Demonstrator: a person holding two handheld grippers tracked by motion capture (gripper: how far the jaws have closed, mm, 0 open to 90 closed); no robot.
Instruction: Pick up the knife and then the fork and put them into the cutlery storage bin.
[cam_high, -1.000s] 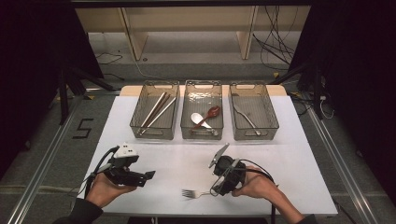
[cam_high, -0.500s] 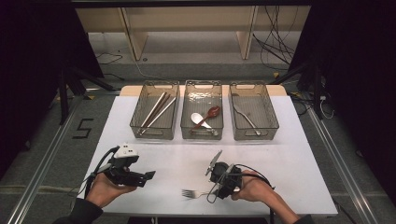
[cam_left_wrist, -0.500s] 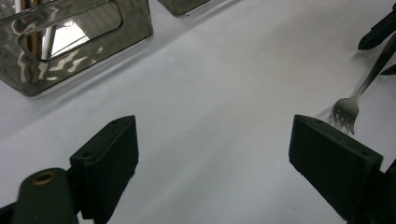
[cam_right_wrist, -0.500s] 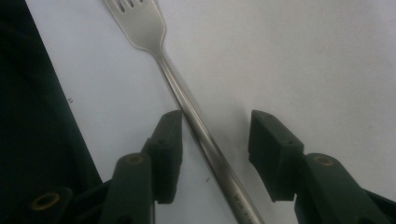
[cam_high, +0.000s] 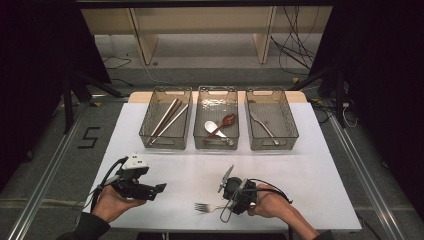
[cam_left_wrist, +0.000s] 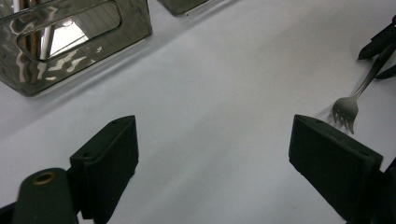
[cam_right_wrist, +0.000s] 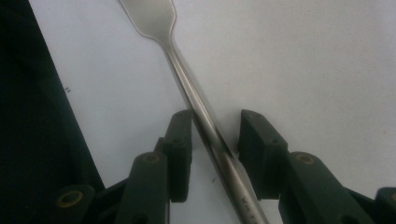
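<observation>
The worktop (cam_high: 300, 165) is seen from above and the near side, facing forward and down. The left gripper view is set low, looking across to the fork (cam_left_wrist: 348, 109). The right gripper view is held very close. The fork (cam_high: 207, 206) is shared by all three.

A large dark numeral "5" (cam_high: 89, 138) is marked on the grey floor left of the white table (cam_high: 320, 170); the engraving low on the fork (cam_right_wrist: 205, 126) handle is too blurred to read.
</observation>
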